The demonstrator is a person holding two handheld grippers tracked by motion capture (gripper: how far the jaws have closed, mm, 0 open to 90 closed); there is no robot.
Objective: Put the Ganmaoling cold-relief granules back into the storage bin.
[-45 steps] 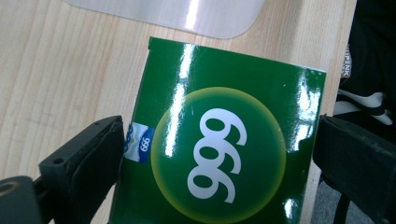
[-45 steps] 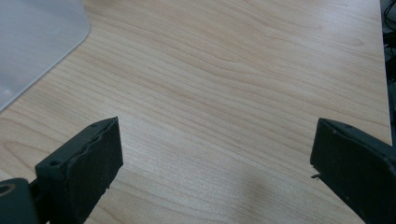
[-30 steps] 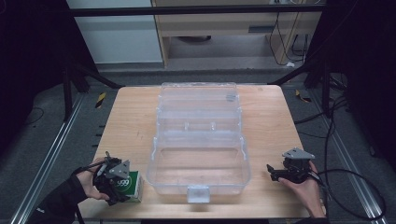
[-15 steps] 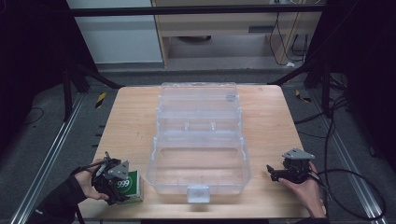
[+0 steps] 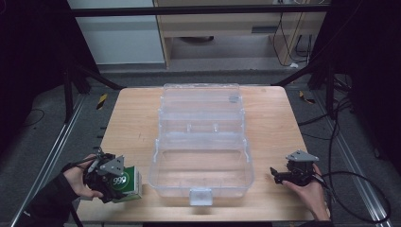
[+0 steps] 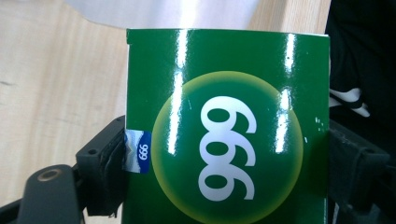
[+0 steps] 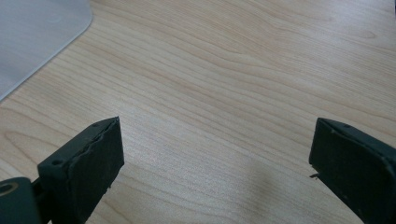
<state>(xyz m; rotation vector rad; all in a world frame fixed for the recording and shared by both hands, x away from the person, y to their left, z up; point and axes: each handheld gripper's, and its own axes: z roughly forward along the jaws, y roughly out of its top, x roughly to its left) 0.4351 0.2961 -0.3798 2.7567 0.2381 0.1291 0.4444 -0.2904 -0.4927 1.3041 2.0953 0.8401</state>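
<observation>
So the left tool [image 5: 109, 182] has its jaws clamped on a small green box [image 5: 126, 183] with "999" printed in white on a yellow-green circle, sitting at the near left corner of the table [image 5: 283, 123], just beside the left wall of the clear plastic case [image 5: 201, 156] that lies open in the middle. In the left gripper view the box [image 6: 226, 126] sits squarely between the two black jaws, one pressing each narrow side, with the printed face turned up toward the camera. Judging by the look, it's a glossy cardboard carton, probably light, so weight shouldn't be an issue. The shiny coating looks a bit slick though, and thin card like that will likely dent or bow if squeezed hard, so a firm but gentle pinch across the side walls seems right, and that's pretty much where the jaws are now. Holding near the middle of the length should stop it swinging when lifted. Can't tell from the pictures whether the box is resting on the table or lifted just off it. The right tool [image 5: 283, 176] is over at the near right of the table, well apart from the case, jaws spread wide with nothing between them but bare wood in the right gripper view, plus a corner of the clear case [image 7: 37, 37] at the upper left.
</observation>
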